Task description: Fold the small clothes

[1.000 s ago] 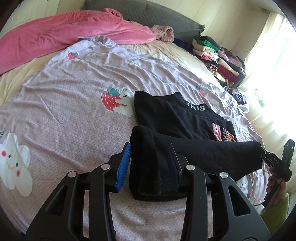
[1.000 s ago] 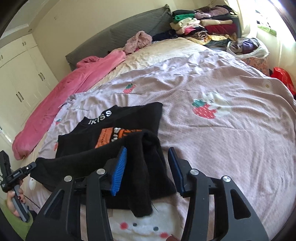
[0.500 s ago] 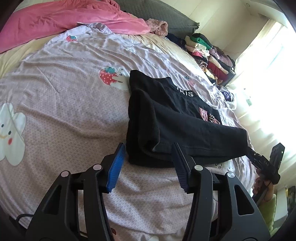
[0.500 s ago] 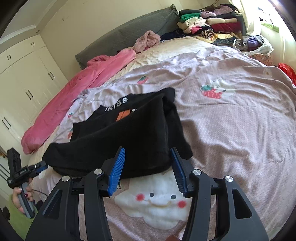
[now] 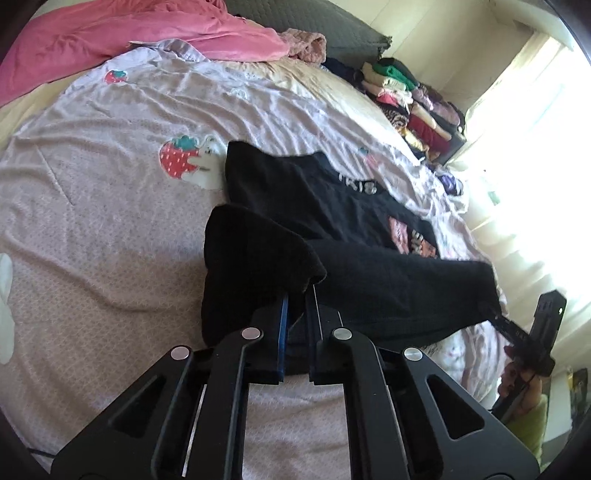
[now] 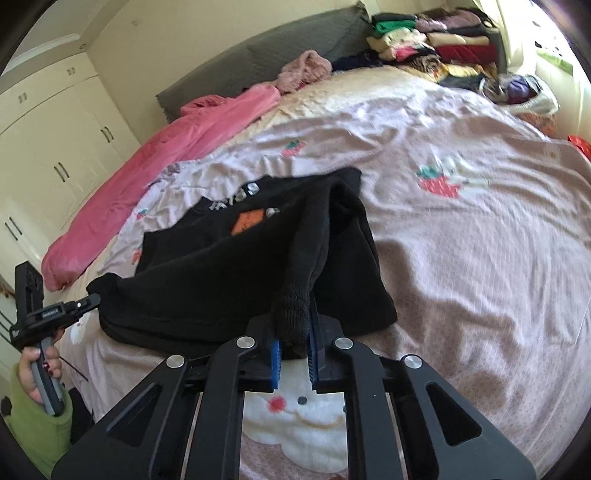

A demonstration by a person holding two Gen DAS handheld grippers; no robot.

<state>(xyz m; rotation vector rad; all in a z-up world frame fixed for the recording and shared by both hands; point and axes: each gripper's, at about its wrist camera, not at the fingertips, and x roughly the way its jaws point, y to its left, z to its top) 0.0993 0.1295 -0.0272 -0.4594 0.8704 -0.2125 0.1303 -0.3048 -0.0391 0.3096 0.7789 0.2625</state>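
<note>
A small black sweater (image 5: 332, 206) with white letters and an orange print lies on the lilac bedspread (image 5: 92, 221), its lower half folded up over the chest. My left gripper (image 5: 298, 295) is shut on the sweater's folded edge at one near corner. My right gripper (image 6: 294, 332) is shut on the other near corner of the black sweater (image 6: 229, 273), which bunches up between the blue pads. Each gripper also shows small at the edge of the other's view, the right one (image 5: 517, 332) and the left one (image 6: 77, 306).
A pink quilt (image 5: 122, 33) lies along the far side of the bed by a grey headboard (image 6: 266, 48). A stack of folded clothes (image 5: 413, 99) stands at the far corner near the bright window. White wardrobes (image 6: 48, 133) stand beyond the bed.
Both grippers were open around the sweater's folded near edge half a second ago; both have closed on it, and the cloth now lifts a little at each corner.
</note>
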